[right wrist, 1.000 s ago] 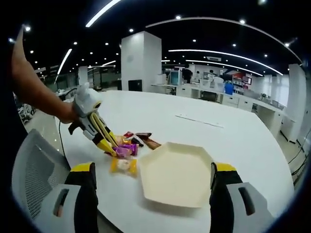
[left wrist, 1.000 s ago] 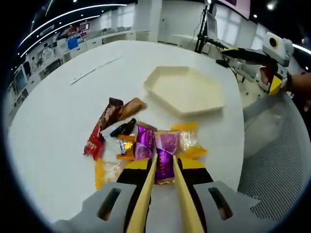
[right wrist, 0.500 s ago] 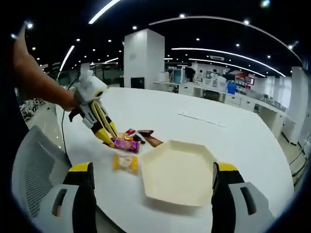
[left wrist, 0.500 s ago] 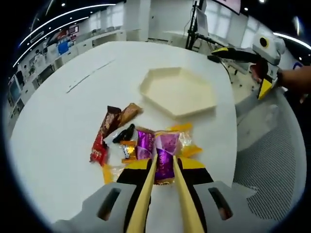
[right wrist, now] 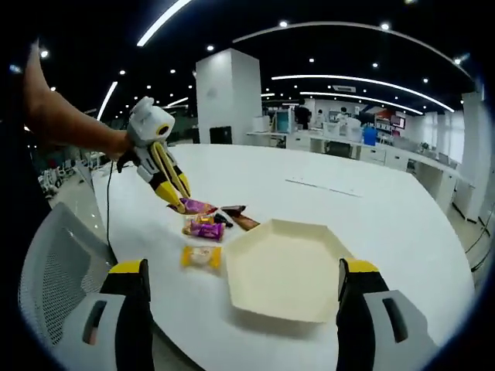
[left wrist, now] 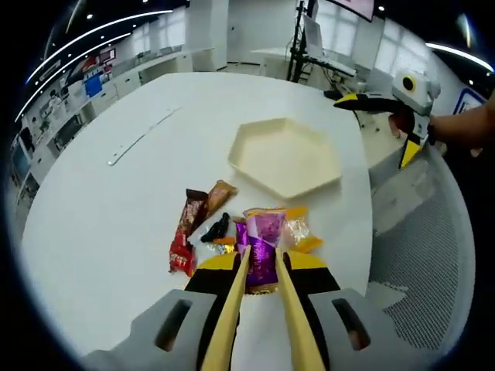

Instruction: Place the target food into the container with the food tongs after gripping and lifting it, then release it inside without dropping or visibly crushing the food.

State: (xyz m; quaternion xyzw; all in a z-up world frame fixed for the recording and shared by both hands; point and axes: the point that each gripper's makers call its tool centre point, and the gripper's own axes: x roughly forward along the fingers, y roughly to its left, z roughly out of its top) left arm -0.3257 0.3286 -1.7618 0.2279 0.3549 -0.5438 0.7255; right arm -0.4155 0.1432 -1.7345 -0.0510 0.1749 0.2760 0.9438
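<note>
The left gripper (left wrist: 262,259) carries yellow tong fingers (left wrist: 238,294) and is shut on a purple wrapped candy (left wrist: 264,244), held up above the table. Seen from the right gripper view, the left gripper (right wrist: 179,202) hangs over the candy pile with the purple candy (right wrist: 198,206) at its tips. The cream hexagonal tray (left wrist: 285,158) lies beyond the pile, empty. That tray (right wrist: 288,267) sits between the wide-apart jaws of my right gripper (right wrist: 246,313), which is open and holds nothing. The right gripper (left wrist: 385,103) hovers past the tray's far right.
Loose sweets lie on the white round table (left wrist: 108,193): a red-brown bar (left wrist: 186,234), a brown bar (left wrist: 220,193), a black piece (left wrist: 216,228), a yellow-wrapped candy (left wrist: 298,230). A second purple candy (right wrist: 206,229) and a yellow one (right wrist: 201,256) rest near the tray. A mesh chair (right wrist: 58,263) stands at the table's edge.
The left gripper has risen with the purple candy, which left the pile and the table. The right gripper stays open near the tray.
</note>
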